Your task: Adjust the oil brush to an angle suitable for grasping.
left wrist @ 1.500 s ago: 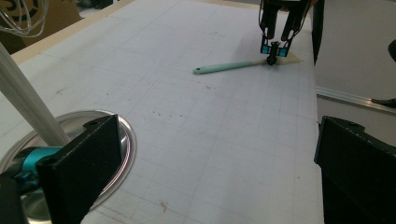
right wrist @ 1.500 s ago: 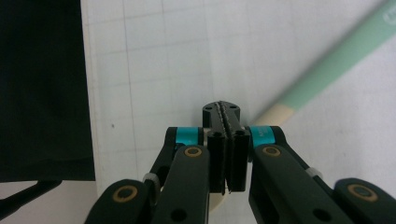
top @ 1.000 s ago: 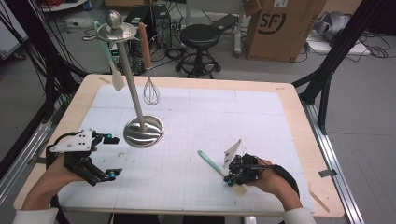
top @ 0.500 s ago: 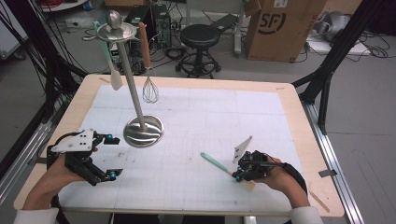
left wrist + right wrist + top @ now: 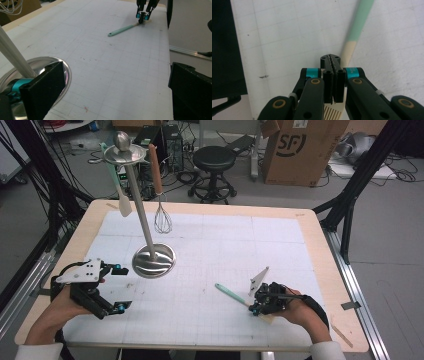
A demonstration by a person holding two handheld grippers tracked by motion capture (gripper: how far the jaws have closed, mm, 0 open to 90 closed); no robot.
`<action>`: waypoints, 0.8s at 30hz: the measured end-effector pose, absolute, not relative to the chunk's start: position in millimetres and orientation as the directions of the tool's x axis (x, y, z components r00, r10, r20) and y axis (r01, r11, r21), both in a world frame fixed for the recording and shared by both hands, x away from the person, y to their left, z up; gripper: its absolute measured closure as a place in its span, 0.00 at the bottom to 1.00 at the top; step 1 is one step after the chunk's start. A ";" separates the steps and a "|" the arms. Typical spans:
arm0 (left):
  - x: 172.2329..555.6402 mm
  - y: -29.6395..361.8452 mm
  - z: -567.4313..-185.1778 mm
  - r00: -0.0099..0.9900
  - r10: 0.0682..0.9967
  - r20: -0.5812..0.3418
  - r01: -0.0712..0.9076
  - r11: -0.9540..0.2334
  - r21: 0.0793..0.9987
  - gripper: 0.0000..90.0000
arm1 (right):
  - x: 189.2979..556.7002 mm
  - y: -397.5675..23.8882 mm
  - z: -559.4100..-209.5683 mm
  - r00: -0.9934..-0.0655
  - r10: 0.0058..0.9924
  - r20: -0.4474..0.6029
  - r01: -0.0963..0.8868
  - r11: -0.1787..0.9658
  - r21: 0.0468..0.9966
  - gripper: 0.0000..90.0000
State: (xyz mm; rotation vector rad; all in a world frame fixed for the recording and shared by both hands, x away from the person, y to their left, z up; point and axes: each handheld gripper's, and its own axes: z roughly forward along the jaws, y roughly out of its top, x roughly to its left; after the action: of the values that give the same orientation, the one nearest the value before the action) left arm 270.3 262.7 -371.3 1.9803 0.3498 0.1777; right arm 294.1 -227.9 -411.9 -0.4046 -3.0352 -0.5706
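A spatula [image 5: 231, 294] with a mint-green handle and a cream head lies flat on the white gridded mat [image 5: 210, 255], near the front right. My right gripper [image 5: 256, 308] points down at its head end, jaws pressed together with nothing between them. In the right gripper view the shut right gripper [image 5: 330, 60] stands just beside the spatula's cream neck [image 5: 349, 51], and the slotted head shows below. My left gripper [image 5: 120, 287] rests at the front left, jaws wide open and empty. From the left gripper view the spatula [image 5: 122, 28] lies far ahead.
A steel utensil stand [image 5: 153, 261] with a round base and a tall pole stands left of centre. A whisk [image 5: 162, 217] and a pale spatula [image 5: 121, 195] hang from its top disc. The stand's base [image 5: 37, 72] lies close beside my left jaw.
The right hand has edged a little to the right over the spatula's head end. The left gripper has kept still.
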 end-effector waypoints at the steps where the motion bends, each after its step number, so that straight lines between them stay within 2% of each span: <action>1: 270.2 262.8 -371.4 0.946 0.322 -0.035 0.166 -0.389 0.906 0.02 | 295.0 -229.0 -412.0 -0.966 0.250 0.070 0.258 0.900 0.351 0.99; 12: 270.5 265.1 -373.9 0.944 0.327 -0.042 0.175 -0.388 0.905 0.02 | 307.1 -247.6 -410.2 -0.948 0.317 0.033 0.311 0.896 0.316 0.99; 16: 270.7 265.7 -374.7 0.942 0.332 -0.044 0.179 -0.388 0.904 0.02 | 309.2 -252.3 -409.2 -0.942 0.334 0.028 0.324 0.886 0.332 0.99; 22: 270.9 266.0 -375.2 0.941 0.334 -0.046 0.182 -0.388 0.903 0.02 | 306.3 -252.9 -399.6 -0.940 0.340 0.016 0.321 0.871 0.372 0.89; 24: 270.8 266.2 -375.1 0.941 0.335 -0.045 0.182 -0.389 0.903 0.02 | 305.7 -252.3 -395.6 -0.937 0.350 0.009 0.325 0.859 0.395 0.83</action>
State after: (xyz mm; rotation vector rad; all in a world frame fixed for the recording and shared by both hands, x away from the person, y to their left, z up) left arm 270.8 266.2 -375.1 1.9813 0.3711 0.1719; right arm 305.7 -252.3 -395.6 -0.5608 -3.0893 -0.6393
